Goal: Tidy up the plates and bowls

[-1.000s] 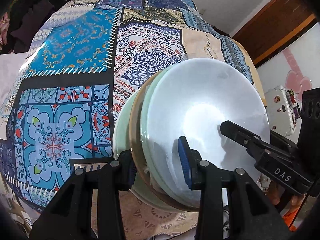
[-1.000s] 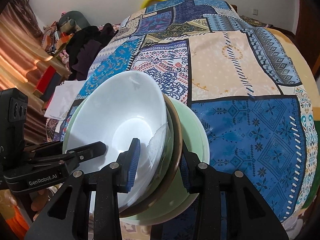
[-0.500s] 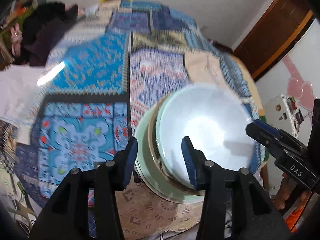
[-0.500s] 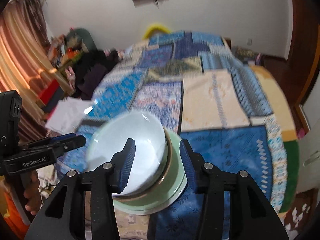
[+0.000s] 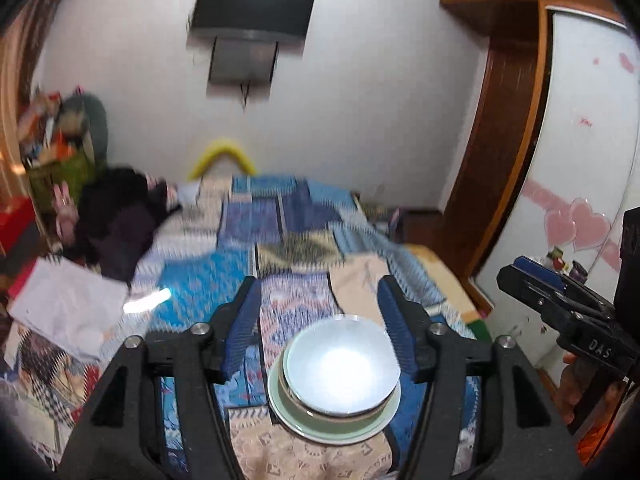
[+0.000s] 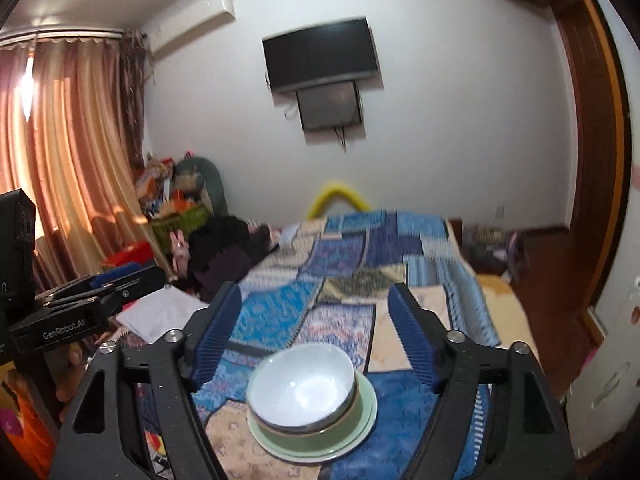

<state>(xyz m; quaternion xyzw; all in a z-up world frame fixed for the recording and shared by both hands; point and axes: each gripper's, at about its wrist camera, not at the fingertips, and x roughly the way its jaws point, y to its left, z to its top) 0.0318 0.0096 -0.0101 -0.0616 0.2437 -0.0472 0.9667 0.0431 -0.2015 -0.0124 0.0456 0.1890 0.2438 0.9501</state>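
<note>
A white bowl tops a stack of a brown-rimmed bowl and a pale green plate on the patchwork bedspread. My left gripper hangs above and behind the stack, its jaws opening with nothing between the blue pads. In the right wrist view the same white bowl and green plate lie below my right gripper, whose jaws are also opening and empty. Each gripper shows at the edge of the other's view: the right one, the left one.
The bedspread covers a bed running to the far wall. Dark clothes and white paper lie at its left. A television hangs on the wall. A white cabinet stands right, curtains left.
Both grippers released the stack's rims, rose and drew back while their jaws widened. The stack stays on the bed, now small and low in both views.
</note>
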